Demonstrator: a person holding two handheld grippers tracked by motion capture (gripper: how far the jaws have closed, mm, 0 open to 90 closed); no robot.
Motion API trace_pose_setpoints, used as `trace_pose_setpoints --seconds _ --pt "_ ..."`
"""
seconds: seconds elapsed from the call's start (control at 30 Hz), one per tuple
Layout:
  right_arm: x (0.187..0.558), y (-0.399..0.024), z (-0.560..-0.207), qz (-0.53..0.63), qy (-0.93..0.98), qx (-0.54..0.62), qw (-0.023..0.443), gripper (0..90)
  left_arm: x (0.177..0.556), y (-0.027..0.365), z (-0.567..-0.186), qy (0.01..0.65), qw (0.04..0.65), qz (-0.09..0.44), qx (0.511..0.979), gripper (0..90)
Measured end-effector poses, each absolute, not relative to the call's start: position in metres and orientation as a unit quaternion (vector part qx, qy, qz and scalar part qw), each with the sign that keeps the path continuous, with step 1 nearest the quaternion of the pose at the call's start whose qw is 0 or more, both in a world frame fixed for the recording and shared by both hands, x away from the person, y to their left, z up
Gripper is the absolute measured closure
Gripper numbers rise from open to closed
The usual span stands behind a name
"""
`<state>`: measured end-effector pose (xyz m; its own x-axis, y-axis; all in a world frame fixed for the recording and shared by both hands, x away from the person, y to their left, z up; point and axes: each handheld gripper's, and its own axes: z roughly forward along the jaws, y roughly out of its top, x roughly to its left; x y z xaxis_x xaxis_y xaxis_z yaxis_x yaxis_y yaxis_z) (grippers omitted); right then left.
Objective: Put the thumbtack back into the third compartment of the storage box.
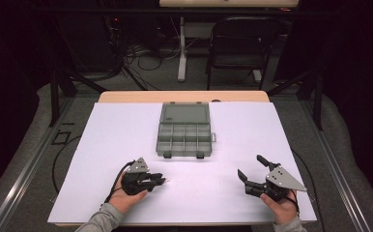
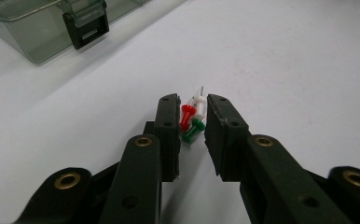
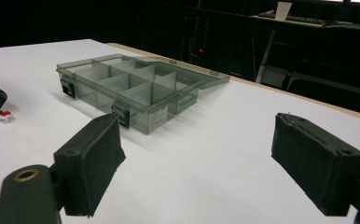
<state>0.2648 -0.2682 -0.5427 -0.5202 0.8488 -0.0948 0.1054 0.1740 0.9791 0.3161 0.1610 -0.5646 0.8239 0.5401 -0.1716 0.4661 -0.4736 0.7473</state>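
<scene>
Three push pins, a red one [image 2: 186,115], a white one [image 2: 198,101] and a green one [image 2: 193,130], lie in a tight cluster on the white table sheet [image 1: 126,130]. My left gripper [image 2: 193,99] is low at the front left [image 1: 163,180], its pads closed in on the cluster from both sides and touching the pins. The same pins [image 3: 0,115] show small at the left edge of the right gripper view. My right gripper [image 1: 250,165] rests at the front right, its jaws wide apart with nothing between them [image 3: 197,126].
An open grey compartment box [image 1: 184,130] with empty cells sits at the table's middle, its lid folded back; its front latch [image 2: 86,25] is near my left gripper. A folding chair [image 1: 240,46] and cables stand beyond the far edge.
</scene>
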Motion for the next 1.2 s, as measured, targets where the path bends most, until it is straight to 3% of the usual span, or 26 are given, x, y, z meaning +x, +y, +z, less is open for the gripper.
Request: trace_pose_setpoints --seconds 0.7,1.2 --pt "0.265 -0.269 -0.544 0.538 0.687 0.347 0.344 15.4 0.306 0.155 -0.565 0.274 0.398 0.050 0.874 84.1" --pt "0.266 -0.269 -0.544 0.535 0.692 0.344 0.341 15.3 0.305 0.154 -0.563 0.282 0.394 0.047 0.873 85.3"
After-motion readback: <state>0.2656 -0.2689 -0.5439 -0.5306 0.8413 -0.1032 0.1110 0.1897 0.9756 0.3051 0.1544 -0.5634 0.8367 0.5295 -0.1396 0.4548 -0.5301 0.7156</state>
